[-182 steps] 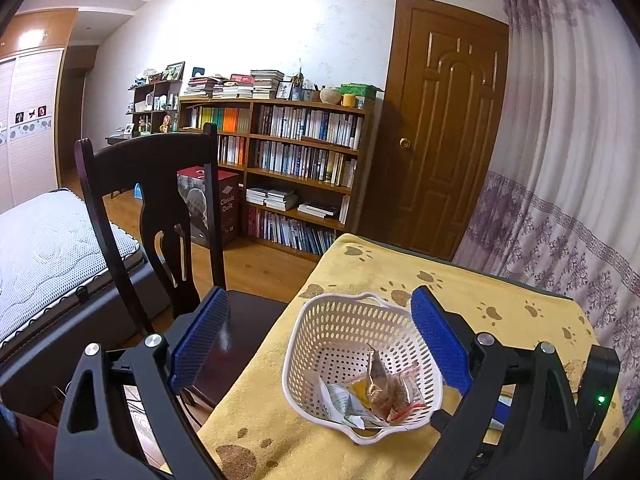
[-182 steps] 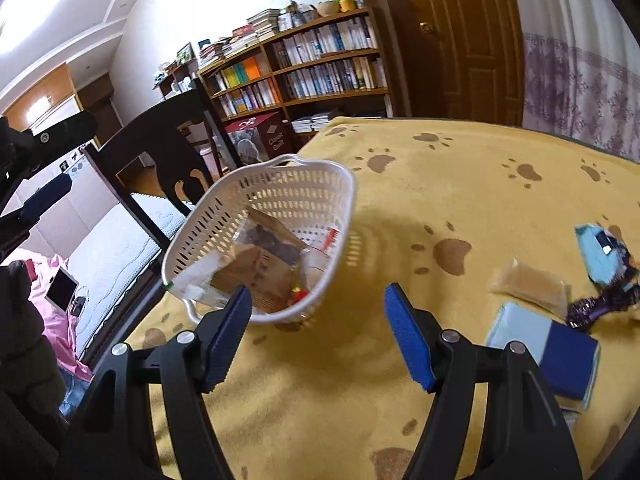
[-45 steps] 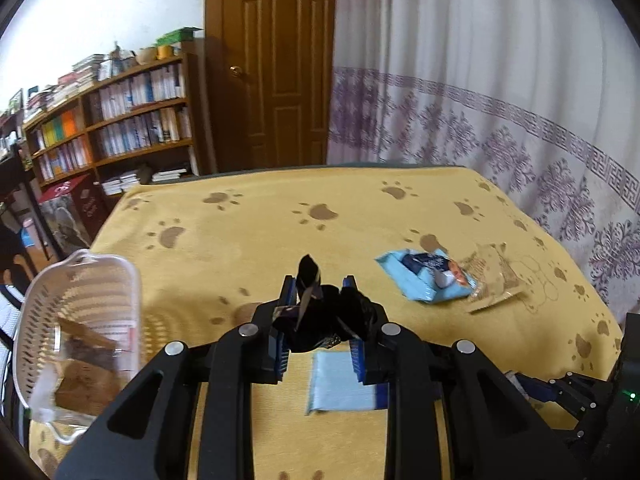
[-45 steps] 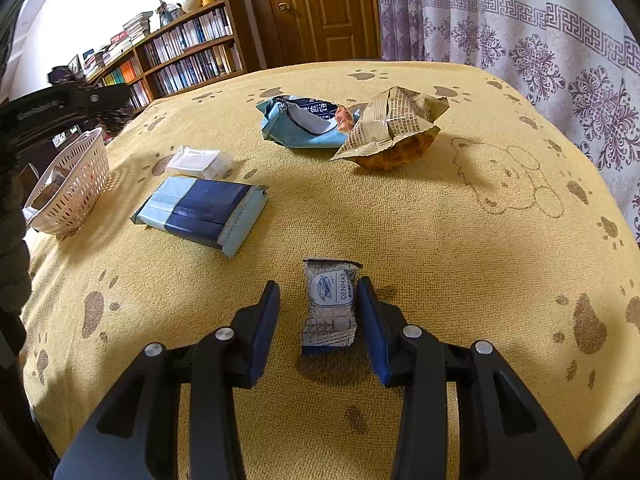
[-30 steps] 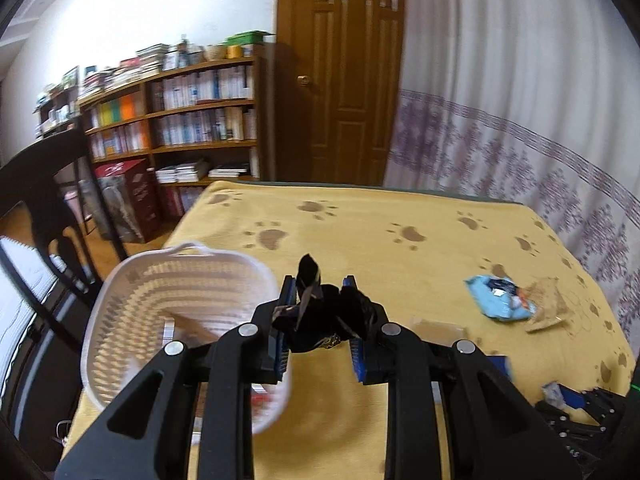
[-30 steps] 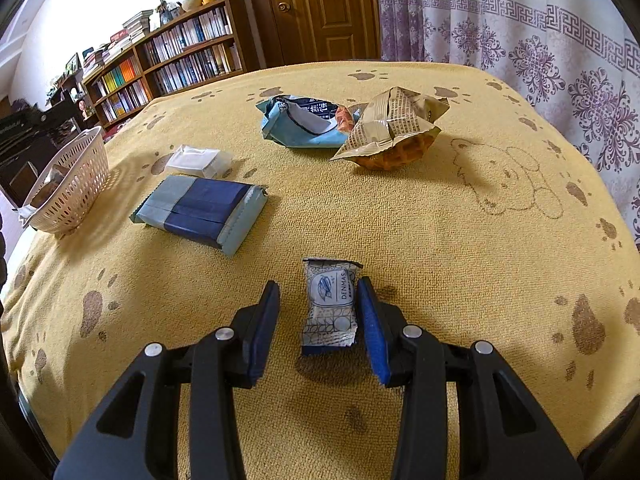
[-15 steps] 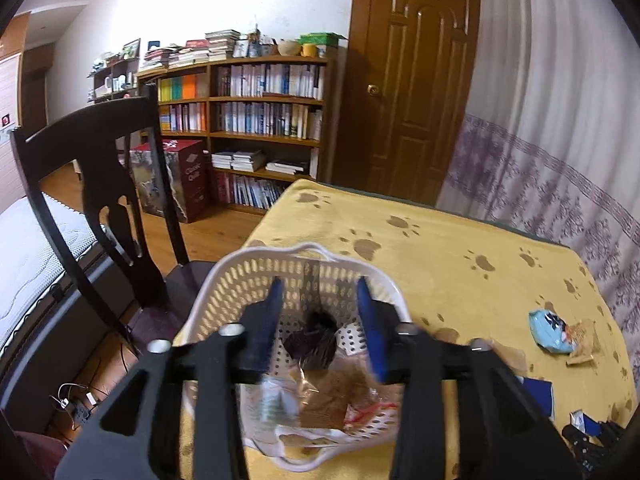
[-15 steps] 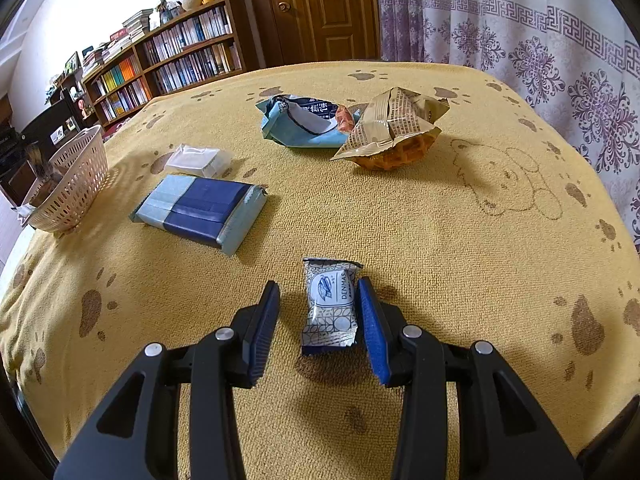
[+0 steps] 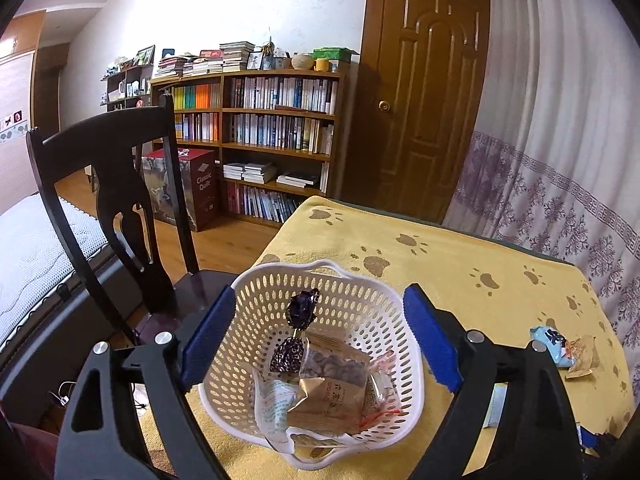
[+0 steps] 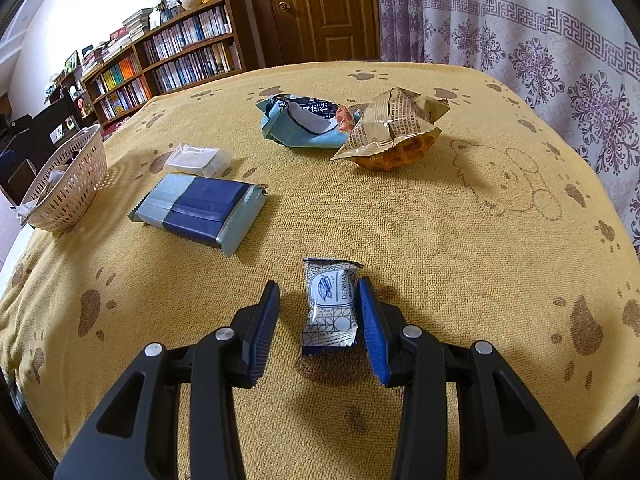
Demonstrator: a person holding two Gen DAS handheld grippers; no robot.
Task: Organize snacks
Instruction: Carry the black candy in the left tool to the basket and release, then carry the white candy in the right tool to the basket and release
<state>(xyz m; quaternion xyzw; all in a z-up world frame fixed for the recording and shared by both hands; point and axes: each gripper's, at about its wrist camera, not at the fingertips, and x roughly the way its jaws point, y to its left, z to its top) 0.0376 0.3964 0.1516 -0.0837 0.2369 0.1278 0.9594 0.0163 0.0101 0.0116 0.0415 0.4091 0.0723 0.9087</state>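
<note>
Purple foil candy [image 9: 302, 310] dropped, perforated plastic basket [image 9: 256, 288], left gripper [image 9: 318, 340] spread

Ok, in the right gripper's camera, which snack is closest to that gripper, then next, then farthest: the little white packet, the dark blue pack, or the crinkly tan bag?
1. Little white packet: between the right gripper jaws.
2. Dark blue pack: middle, left.
3. Crinkly tan bag: far side, right.

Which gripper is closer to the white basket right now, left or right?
Left. The left gripper hangs right over the white basket, jaws wide open around it. The right gripper sits far across the table, straddling the Denmas packet.
</note>
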